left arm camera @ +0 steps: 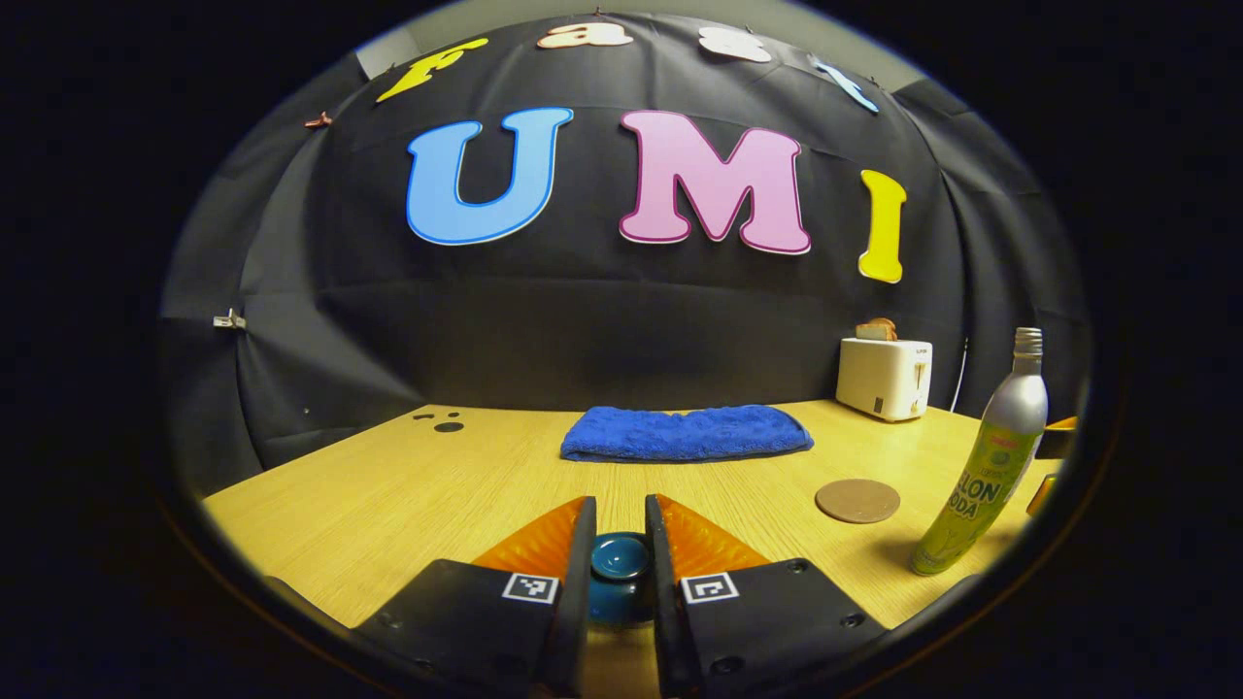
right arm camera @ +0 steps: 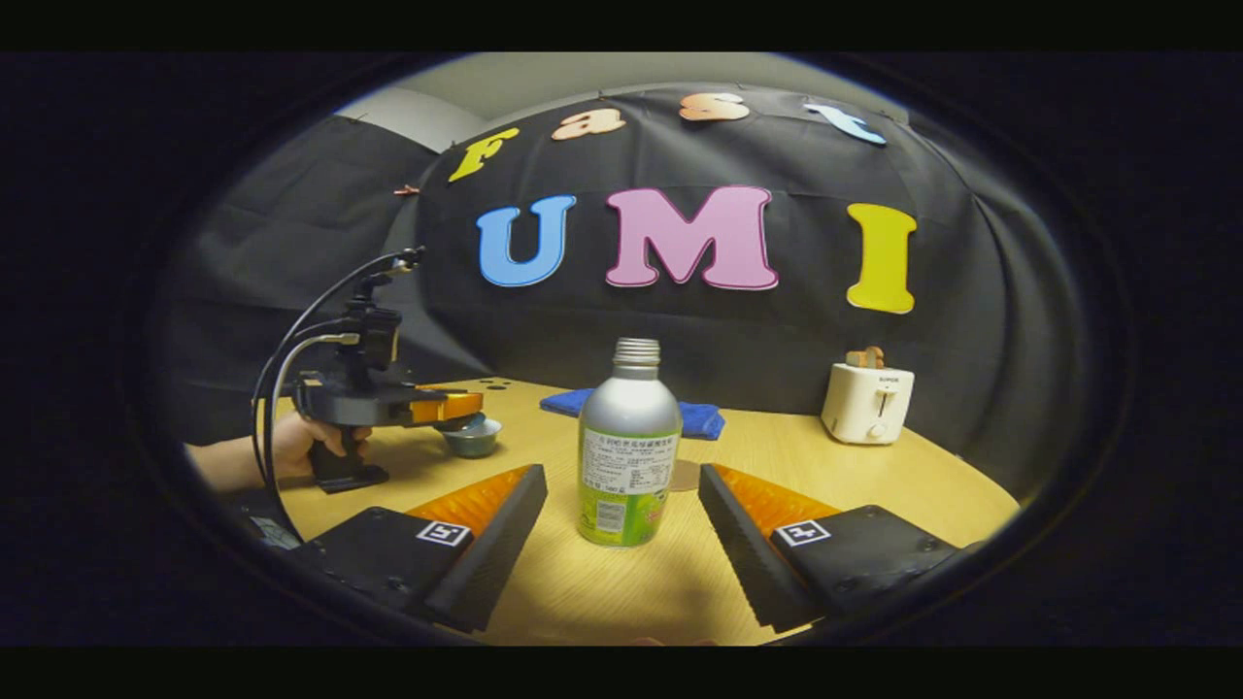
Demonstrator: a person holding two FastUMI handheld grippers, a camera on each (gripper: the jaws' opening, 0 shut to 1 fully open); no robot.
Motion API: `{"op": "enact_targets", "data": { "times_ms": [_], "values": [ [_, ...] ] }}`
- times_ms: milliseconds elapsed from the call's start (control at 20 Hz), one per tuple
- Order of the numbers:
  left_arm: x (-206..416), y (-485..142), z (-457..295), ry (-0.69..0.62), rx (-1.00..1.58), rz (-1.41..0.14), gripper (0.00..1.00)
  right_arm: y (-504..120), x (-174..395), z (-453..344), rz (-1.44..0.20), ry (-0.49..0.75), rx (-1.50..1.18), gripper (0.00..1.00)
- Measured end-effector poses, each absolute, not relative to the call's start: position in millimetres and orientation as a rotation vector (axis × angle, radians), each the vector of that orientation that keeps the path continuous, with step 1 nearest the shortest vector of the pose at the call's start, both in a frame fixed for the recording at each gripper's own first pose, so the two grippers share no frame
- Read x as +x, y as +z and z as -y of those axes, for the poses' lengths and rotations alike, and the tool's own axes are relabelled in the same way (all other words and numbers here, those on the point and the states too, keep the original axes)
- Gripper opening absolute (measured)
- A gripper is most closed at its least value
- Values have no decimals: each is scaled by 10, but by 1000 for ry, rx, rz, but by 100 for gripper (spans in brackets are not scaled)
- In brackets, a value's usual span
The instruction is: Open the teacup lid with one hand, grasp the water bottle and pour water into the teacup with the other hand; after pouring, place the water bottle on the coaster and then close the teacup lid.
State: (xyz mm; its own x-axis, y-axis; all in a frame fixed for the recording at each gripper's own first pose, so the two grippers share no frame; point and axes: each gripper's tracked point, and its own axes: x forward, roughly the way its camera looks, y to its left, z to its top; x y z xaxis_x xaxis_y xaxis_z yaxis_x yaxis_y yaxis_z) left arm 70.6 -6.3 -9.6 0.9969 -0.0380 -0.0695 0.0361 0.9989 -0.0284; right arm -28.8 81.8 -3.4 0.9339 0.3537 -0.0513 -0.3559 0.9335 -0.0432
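The left tongs (left arm camera: 620,553) are nearly closed, pinching the teacup lid (left arm camera: 620,561) over the teacup (right arm camera: 472,437). The right tongs (right arm camera: 621,529) gape wide, holding nothing; the water bottle (right arm camera: 628,442) stands just ahead between them. Lid-opening is in hand; next, I judge, the right tongs must advance and squeeze the bottle.

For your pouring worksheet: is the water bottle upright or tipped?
Upright: the bottle stands on its base on the table, uncapped neck up, between the open right tongs.
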Motion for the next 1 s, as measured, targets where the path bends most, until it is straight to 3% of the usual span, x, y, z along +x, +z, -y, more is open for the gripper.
{"op": "enact_targets", "data": {
  "times_ms": [450,1000],
  "values": [
    [540,330,-102,-43,-49,50,32,0,-85,-946,-42,334,11,98],
    [80,486,-523,1,-30,86,31,-135,434,-1045,-70,247,-19,98]
  ]
}}
